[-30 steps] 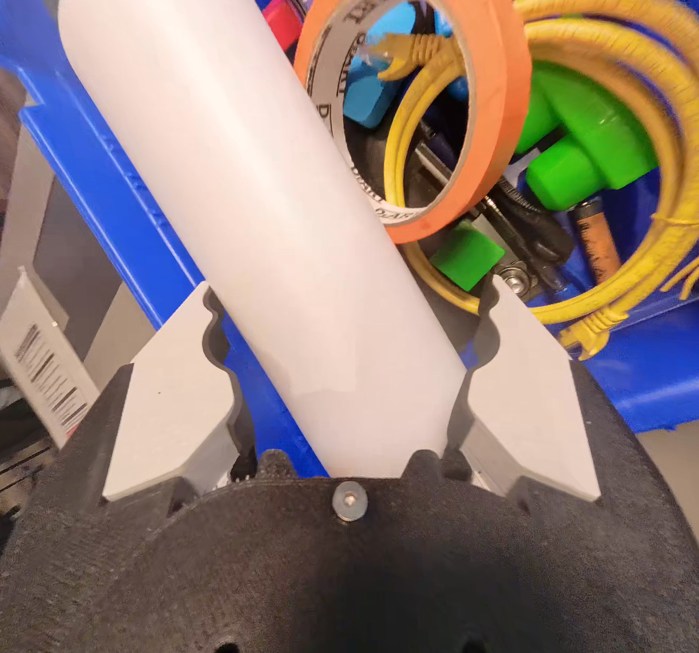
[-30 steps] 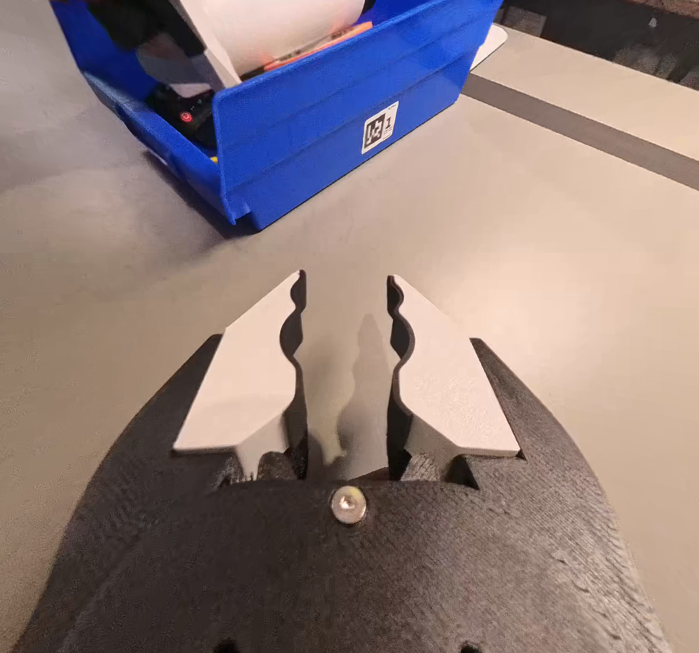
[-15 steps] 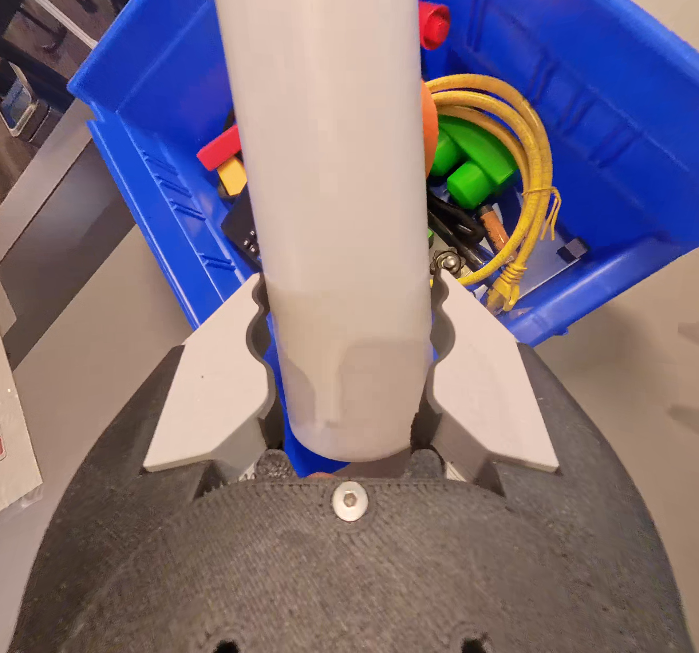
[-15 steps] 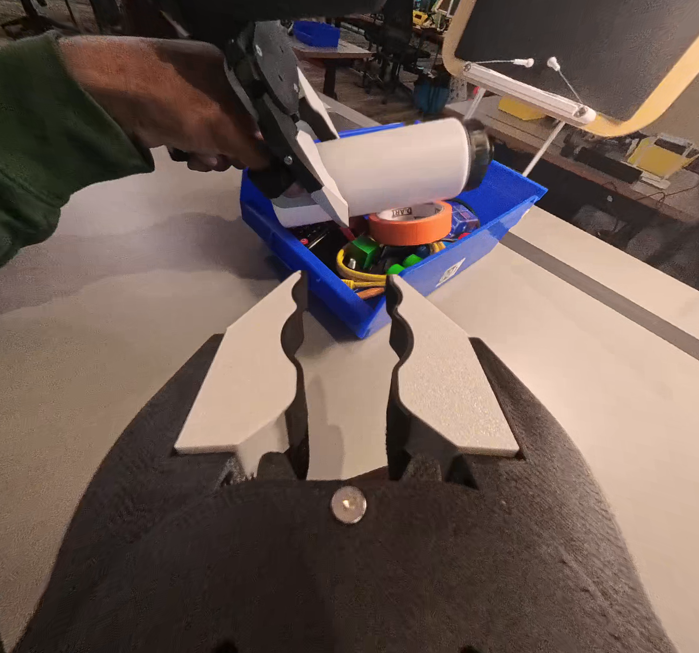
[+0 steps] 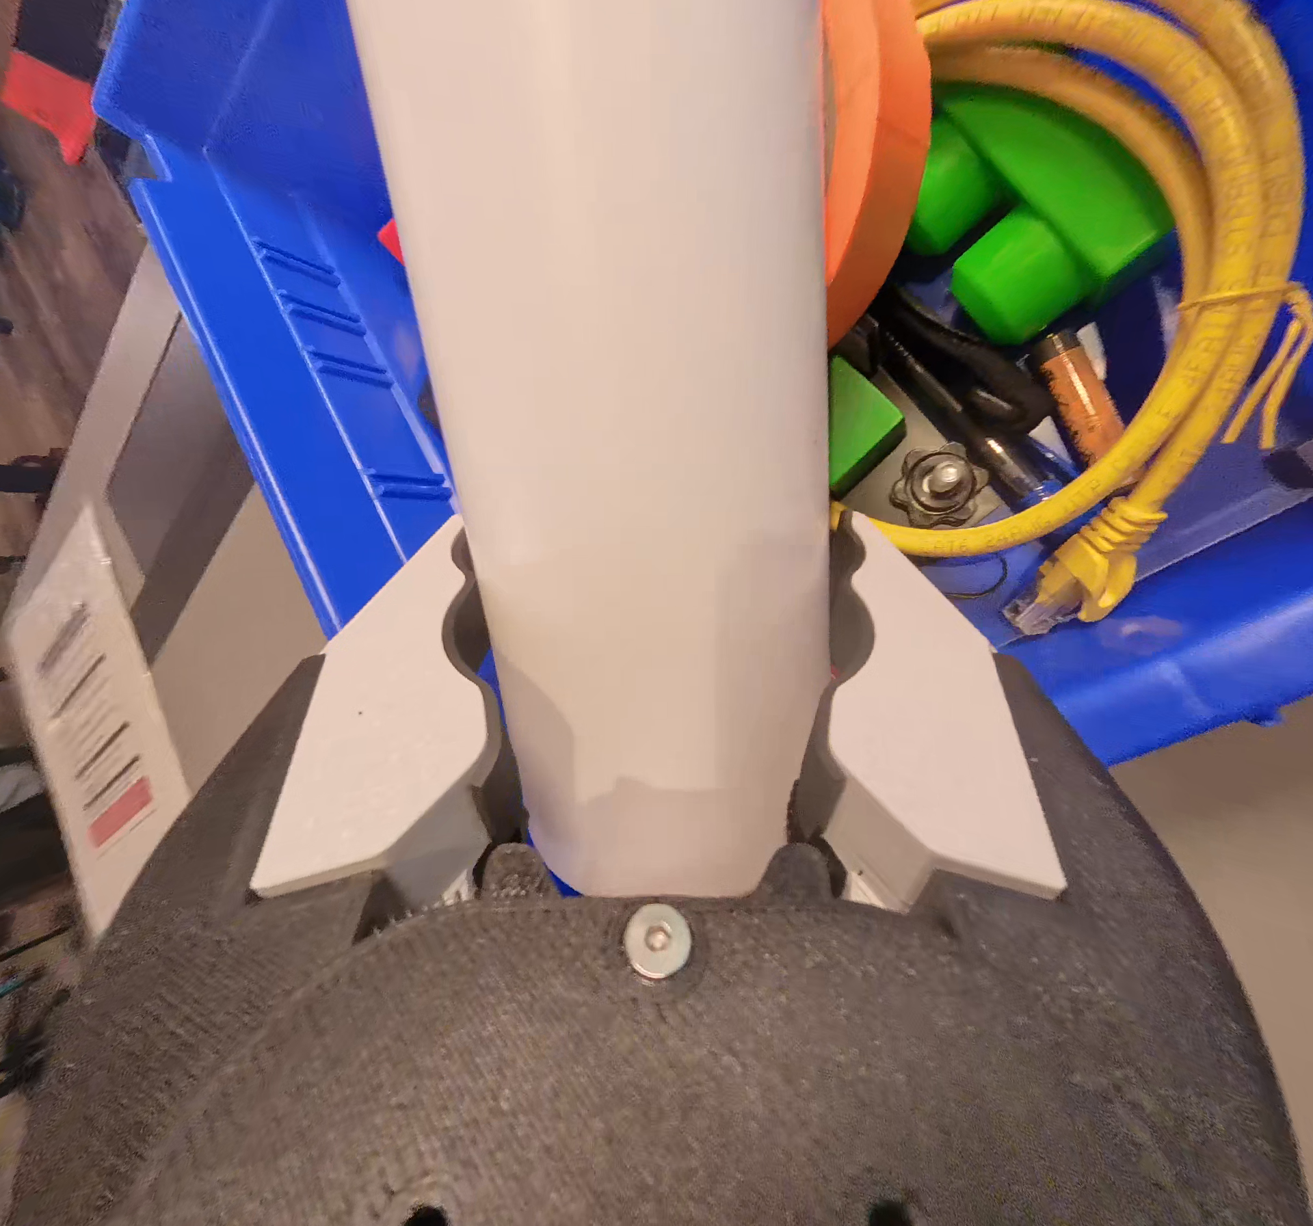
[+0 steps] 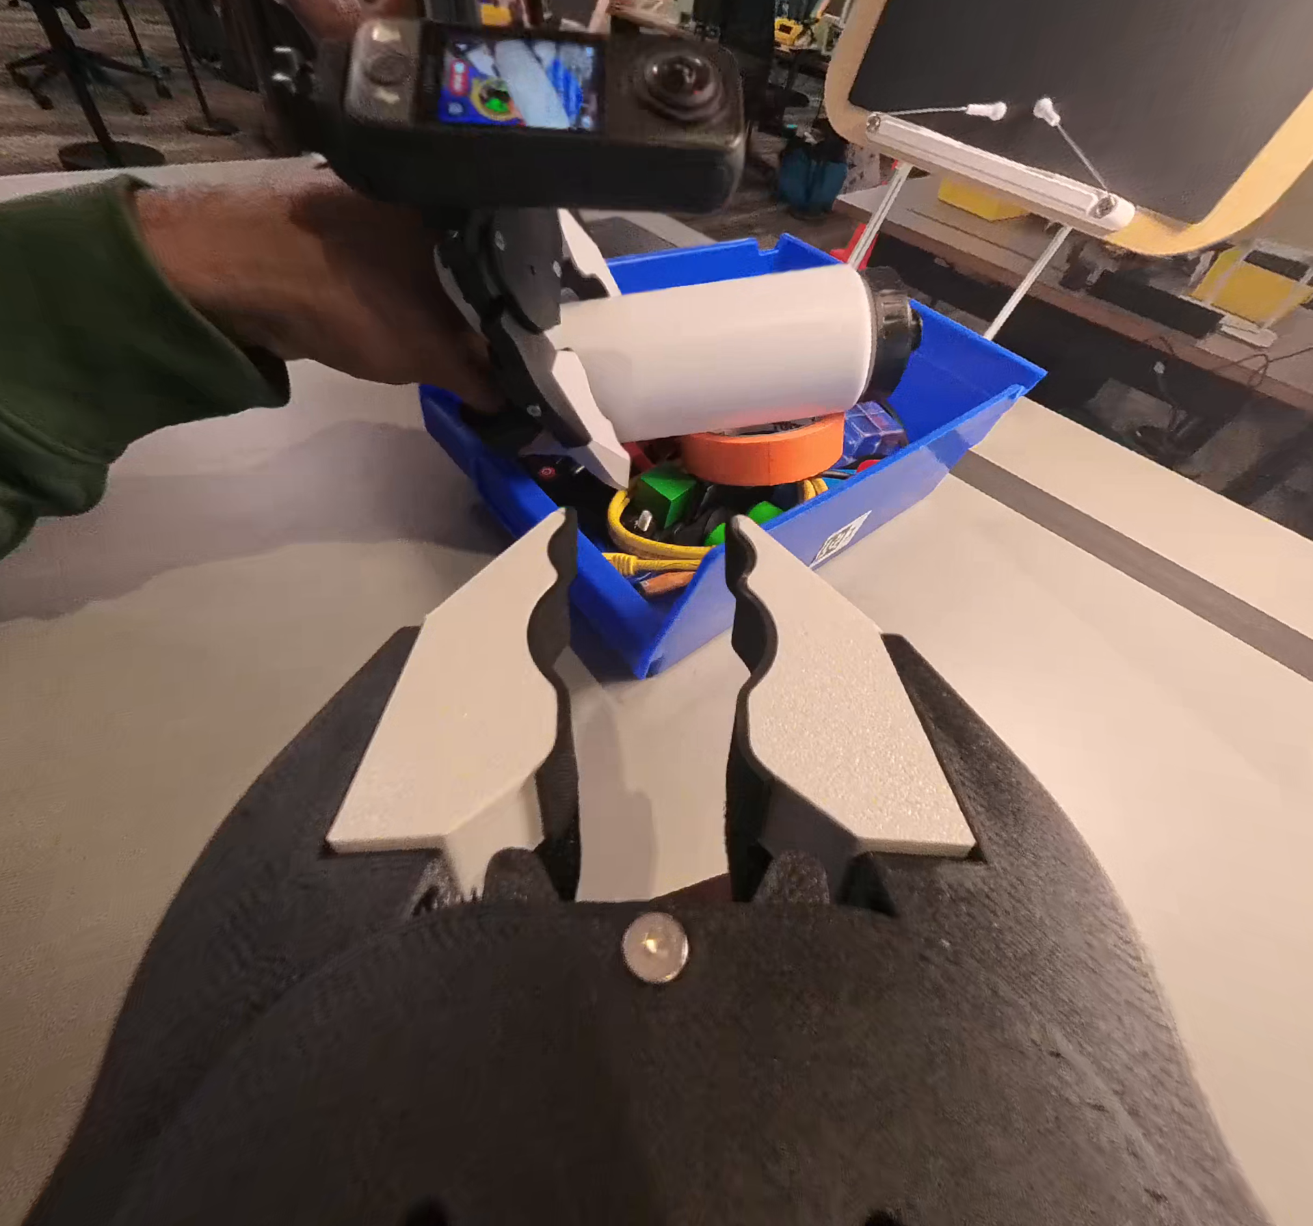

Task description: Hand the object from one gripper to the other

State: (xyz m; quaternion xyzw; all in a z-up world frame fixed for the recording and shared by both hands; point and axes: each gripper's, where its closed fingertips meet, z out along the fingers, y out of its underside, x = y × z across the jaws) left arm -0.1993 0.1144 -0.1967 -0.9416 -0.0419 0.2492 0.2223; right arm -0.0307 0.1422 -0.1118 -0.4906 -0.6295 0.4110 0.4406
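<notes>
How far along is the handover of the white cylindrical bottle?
Done: the left gripper is shut on the white cylindrical bottle, holding it sideways above the blue plastic bin of clutter. In hand: the bottle's black-capped end points away from the left gripper, free to be taken. Left: the right gripper hangs over the grey table, jaws apart and empty, short of the bottle. It must reach, close, then the left lets go.

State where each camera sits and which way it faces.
Left wrist view: on the left hand-held gripper, looking along the white bottle it grips into the blue bin.
Right wrist view: on the open, empty right hand-held gripper, low over the table, facing the bin, with the person's hand.
Shared: bottle, bin, orange tape roll.
</notes>
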